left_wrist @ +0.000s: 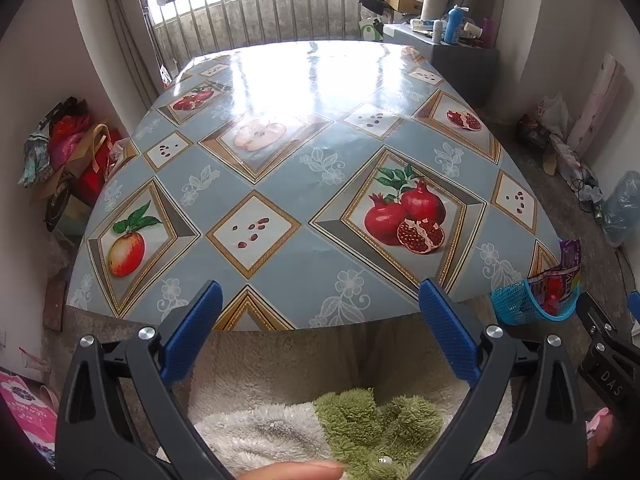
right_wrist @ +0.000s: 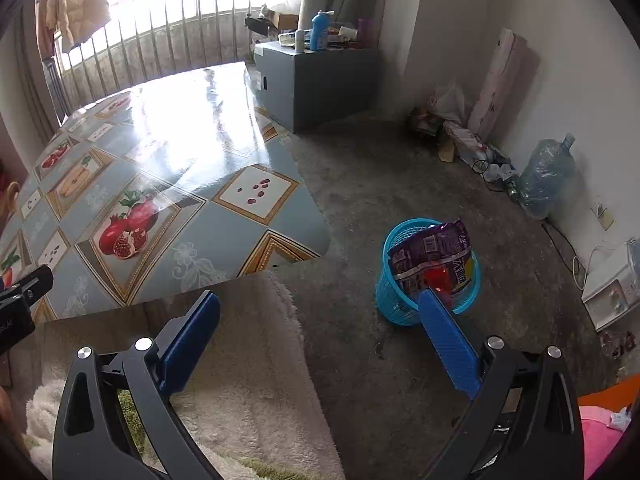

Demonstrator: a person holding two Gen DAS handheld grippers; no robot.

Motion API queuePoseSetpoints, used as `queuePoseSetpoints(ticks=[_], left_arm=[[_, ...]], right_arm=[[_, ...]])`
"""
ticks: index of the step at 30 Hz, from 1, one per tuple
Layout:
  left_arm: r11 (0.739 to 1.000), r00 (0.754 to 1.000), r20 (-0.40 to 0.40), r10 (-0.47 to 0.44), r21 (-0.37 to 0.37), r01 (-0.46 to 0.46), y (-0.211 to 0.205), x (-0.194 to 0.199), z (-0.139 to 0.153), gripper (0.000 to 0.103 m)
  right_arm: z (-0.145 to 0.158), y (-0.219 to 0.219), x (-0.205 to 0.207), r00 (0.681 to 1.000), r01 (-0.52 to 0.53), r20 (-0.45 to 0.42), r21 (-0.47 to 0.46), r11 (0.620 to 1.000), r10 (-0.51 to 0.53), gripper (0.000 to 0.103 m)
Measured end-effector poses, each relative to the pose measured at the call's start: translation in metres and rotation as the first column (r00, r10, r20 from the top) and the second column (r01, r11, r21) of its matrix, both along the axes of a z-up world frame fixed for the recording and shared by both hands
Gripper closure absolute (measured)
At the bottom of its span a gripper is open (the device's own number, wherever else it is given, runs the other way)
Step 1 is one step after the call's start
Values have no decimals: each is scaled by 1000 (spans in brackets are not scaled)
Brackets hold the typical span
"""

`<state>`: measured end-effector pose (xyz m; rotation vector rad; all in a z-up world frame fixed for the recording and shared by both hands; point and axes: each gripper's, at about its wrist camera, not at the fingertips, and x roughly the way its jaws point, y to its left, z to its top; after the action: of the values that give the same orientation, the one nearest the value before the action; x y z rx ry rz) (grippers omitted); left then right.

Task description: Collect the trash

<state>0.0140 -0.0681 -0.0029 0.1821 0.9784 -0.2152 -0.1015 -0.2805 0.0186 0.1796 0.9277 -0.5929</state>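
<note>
A small blue mesh basket (right_wrist: 394, 304) stands on the concrete floor right of the table; it also shows in the left wrist view (left_wrist: 516, 307). A purple snack wrapper (right_wrist: 432, 248) and a red piece of trash (right_wrist: 438, 278) stick out of it. The table (left_wrist: 280, 184) has a glossy fruit-print cloth and nothing loose on it. My left gripper (left_wrist: 320, 300) is open and empty over the table's near edge. My right gripper (right_wrist: 320, 308) is open and empty, its right finger (right_wrist: 448, 340) just in front of the basket.
A grey cabinet (right_wrist: 316, 84) with bottles stands beyond the table. Bags and a water jug (right_wrist: 546, 176) lie along the right wall. Bags (left_wrist: 68, 152) pile up left of the table. A fluffy white and green garment (left_wrist: 320, 428) is below both grippers.
</note>
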Motion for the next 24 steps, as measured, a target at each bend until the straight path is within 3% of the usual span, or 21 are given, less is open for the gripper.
queuePoseSetpoints(ticks=[24], left_arm=[[1000, 1000, -5, -21, 8, 21, -5, -2, -2, 9]], right_arm=[[2, -1, -3, 1000, 6, -15, -33, 999, -7, 6]])
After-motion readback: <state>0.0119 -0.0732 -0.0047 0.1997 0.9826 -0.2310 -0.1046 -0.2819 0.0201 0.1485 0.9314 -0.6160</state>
